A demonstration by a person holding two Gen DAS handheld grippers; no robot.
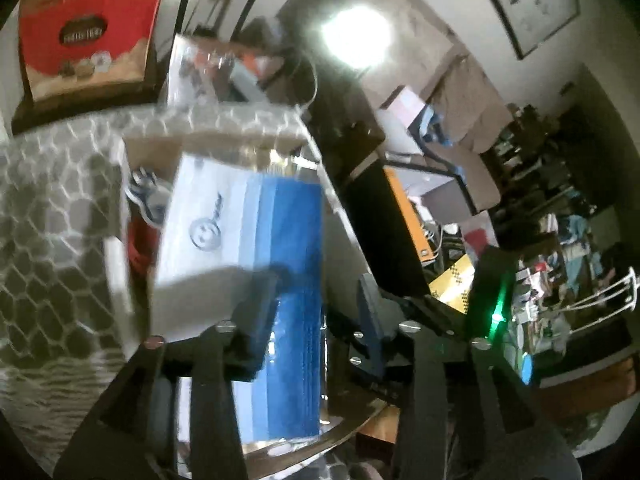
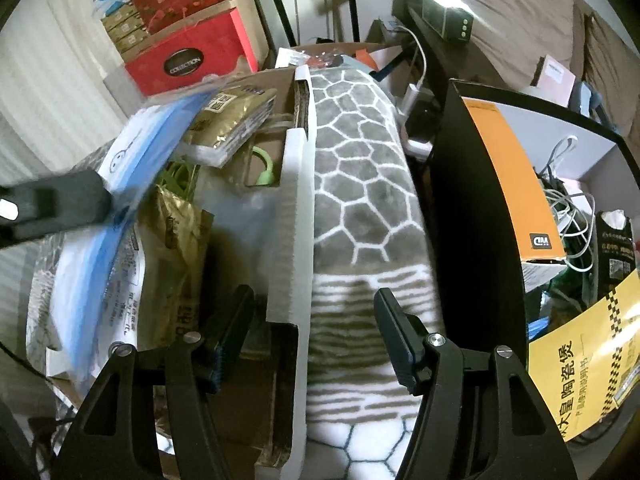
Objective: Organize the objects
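Left gripper clamped on mask pack, held over cardboard box. Pack light, floppy, slick plastic; grip near edge w/ firm pinch, else sags/slips. Right gripper jaws apart, empty, straddling foam strip. Motion blur on pack; box bottom hidden under gold pouches.

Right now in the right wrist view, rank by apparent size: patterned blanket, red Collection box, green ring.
1. patterned blanket, though nearest the camera.
2. red Collection box.
3. green ring.
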